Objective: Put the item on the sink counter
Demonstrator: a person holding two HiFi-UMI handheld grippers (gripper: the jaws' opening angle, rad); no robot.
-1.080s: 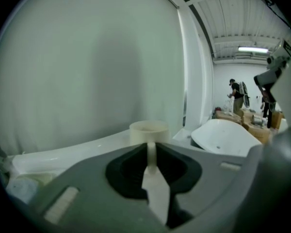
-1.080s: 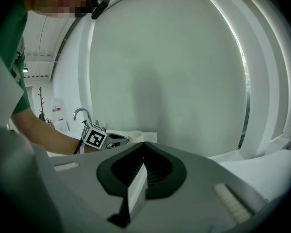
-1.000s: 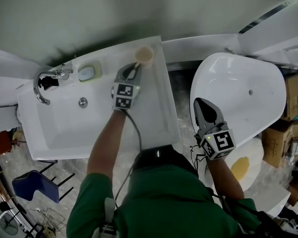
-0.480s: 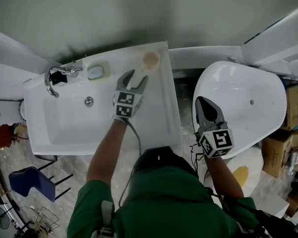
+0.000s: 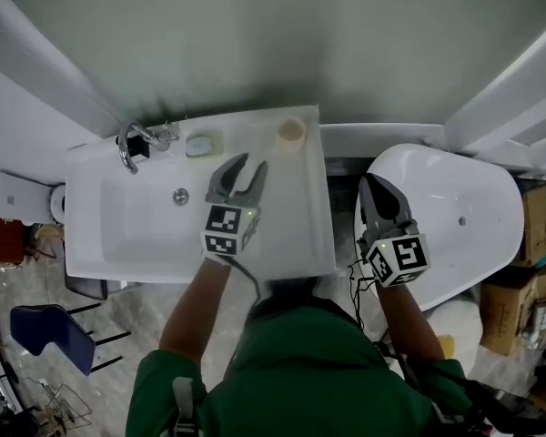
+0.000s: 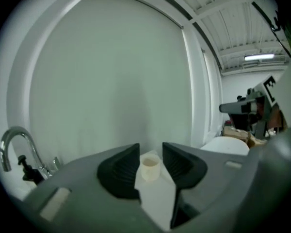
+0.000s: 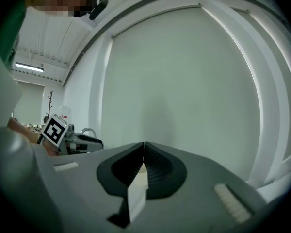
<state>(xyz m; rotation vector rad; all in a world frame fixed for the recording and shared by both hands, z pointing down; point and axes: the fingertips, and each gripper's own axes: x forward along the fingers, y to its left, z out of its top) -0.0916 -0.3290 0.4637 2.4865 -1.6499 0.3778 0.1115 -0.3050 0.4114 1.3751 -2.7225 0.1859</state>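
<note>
A small beige cup [image 5: 291,130] stands upright on the far right corner of the white sink counter [image 5: 314,208]. My left gripper [image 5: 251,162] hovers over the counter nearer to me, apart from the cup, its jaws open and closing with nothing pressed between them. In the left gripper view the cup [image 6: 150,167] shows through the gap of that gripper [image 6: 151,149], well beyond its tips. My right gripper [image 5: 375,188] is shut and empty above the bathtub's rim, and its shut tips [image 7: 144,147] point at the grey wall.
A chrome faucet [image 5: 132,144] and a soap dish [image 5: 203,144] sit at the back of the sink, with the drain [image 5: 180,196] in the basin. A white bathtub [image 5: 455,217] lies to the right. Cardboard boxes [image 5: 541,217] and a blue chair [image 5: 50,335] stand on the floor.
The left gripper opened and let go of the cup, then drew back toward me. The cup stays on the counter corner. The right gripper has kept its place.
</note>
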